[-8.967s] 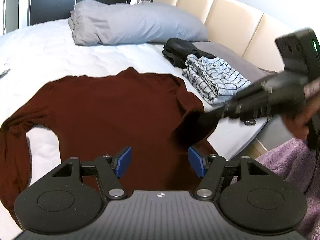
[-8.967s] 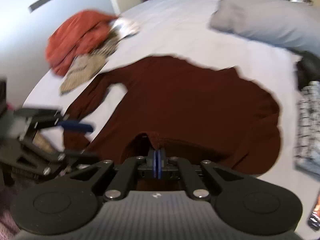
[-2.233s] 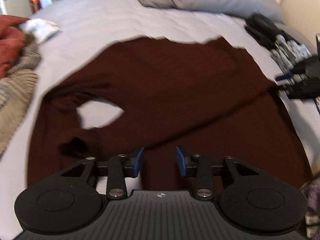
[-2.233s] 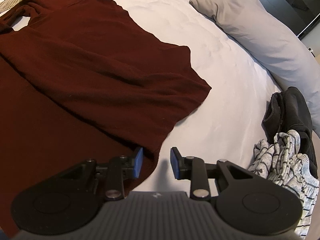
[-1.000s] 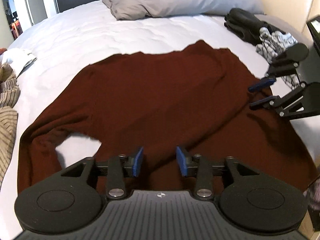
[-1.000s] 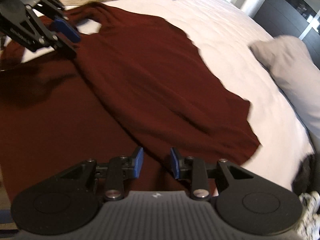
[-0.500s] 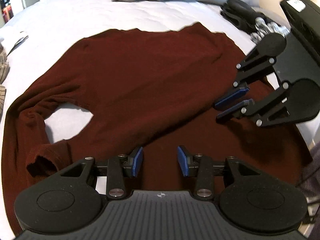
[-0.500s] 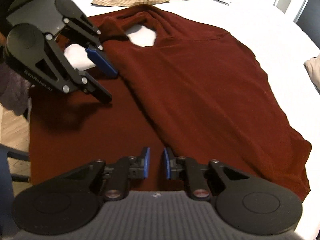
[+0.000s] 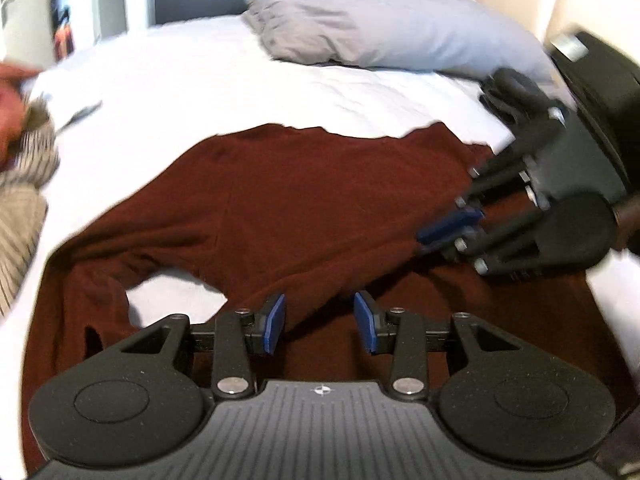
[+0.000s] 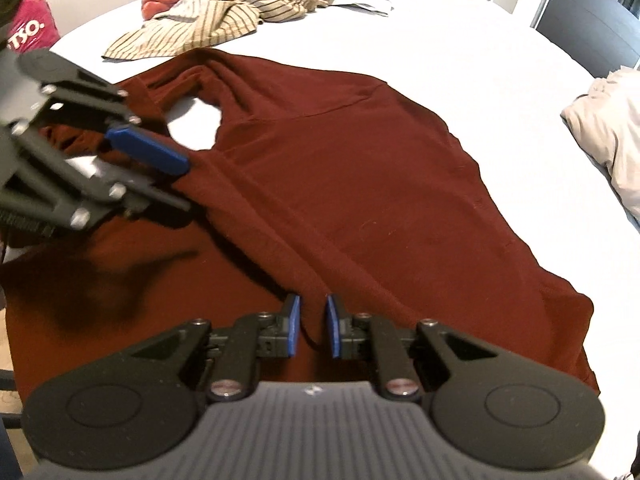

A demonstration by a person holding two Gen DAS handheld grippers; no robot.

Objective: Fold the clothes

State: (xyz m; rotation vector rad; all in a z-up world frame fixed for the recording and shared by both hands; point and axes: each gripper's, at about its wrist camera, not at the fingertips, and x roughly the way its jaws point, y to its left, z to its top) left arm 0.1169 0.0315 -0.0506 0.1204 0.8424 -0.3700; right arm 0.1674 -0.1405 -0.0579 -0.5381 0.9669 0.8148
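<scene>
A dark red long-sleeved sweater (image 9: 304,208) lies spread on the white bed (image 9: 208,92); it also shows in the right wrist view (image 10: 360,184). A raised fold line runs across its lower part. My left gripper (image 9: 319,323) is open, low over the fold near the hem; it also shows in the right wrist view (image 10: 160,168). My right gripper (image 10: 312,331) is open with a narrow gap, low over the same fold; in the left wrist view it sits at the right (image 9: 444,236). Both are empty.
A grey pillow (image 9: 392,32) lies at the bed's head. A heap of striped and orange clothes (image 10: 224,4) lies at the far side of the bed. A pink bag (image 10: 26,26) stands beyond the bed edge.
Both grippers have come closer together over the sweater's lower fold. The left camera has tilted up, so the pillow shows again. The right jaws opened slightly wider.
</scene>
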